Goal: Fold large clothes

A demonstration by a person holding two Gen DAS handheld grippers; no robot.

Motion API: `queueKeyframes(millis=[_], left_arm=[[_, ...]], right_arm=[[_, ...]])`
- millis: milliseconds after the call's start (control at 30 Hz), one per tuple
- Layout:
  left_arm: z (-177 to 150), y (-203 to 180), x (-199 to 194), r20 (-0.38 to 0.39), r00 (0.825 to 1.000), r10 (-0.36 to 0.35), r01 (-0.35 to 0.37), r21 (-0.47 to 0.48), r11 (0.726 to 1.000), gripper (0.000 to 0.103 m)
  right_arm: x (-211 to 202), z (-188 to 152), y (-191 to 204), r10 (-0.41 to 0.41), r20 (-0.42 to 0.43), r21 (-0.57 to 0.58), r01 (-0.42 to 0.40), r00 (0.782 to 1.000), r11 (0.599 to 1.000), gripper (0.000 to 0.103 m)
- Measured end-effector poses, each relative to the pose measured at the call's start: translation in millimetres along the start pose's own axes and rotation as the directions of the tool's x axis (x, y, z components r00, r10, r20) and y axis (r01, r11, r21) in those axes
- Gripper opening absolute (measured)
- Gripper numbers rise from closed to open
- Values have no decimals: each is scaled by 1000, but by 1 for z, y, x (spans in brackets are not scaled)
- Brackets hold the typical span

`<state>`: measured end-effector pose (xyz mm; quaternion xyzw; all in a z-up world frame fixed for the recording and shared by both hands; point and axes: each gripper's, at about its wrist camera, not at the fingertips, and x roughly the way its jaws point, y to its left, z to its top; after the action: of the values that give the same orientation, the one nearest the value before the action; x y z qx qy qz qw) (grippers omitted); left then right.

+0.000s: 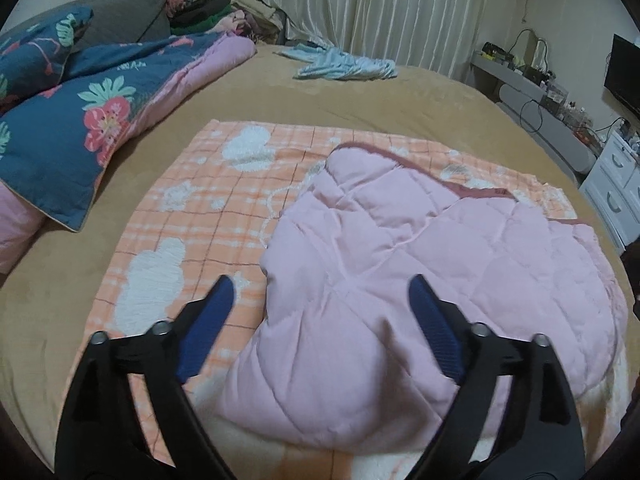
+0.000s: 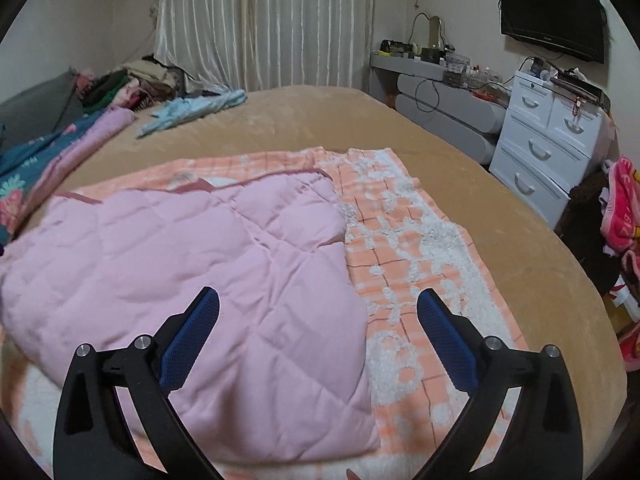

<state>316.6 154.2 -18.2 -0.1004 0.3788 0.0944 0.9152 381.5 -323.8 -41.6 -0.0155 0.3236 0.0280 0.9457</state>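
A pink quilted garment (image 1: 400,272) lies rumpled on an orange-and-white checked blanket (image 1: 192,208) spread on the tan bed (image 1: 280,92). It has a darker pink trim along its far edge. My left gripper (image 1: 322,292) is open and empty, hovering over the garment's near left part. In the right wrist view the garment (image 2: 180,264) fills the left and middle, on the blanket (image 2: 408,240). My right gripper (image 2: 318,304) is open and empty above the garment's near right edge.
A blue floral duvet (image 1: 80,92) and pillows lie at the bed's left. A light blue cloth (image 1: 340,64) lies at the far side. A white drawer unit (image 2: 548,144), a grey shelf (image 2: 444,108) and a wall television (image 2: 552,16) stand to the right.
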Motion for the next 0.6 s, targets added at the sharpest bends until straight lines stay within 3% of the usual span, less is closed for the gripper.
queueKeyframes(millis=[67, 600], left_arm=[[0, -2, -10, 12, 1000, 4, -4, 2, 1000, 94], [-19, -8, -82, 78, 997, -27, 27, -6, 1000, 94]], right_arm=[[-12, 1, -1, 14, 12, 8, -14, 1000, 1000, 99], [-100, -2, -5, 106, 103, 50, -112, 989, 992, 99]])
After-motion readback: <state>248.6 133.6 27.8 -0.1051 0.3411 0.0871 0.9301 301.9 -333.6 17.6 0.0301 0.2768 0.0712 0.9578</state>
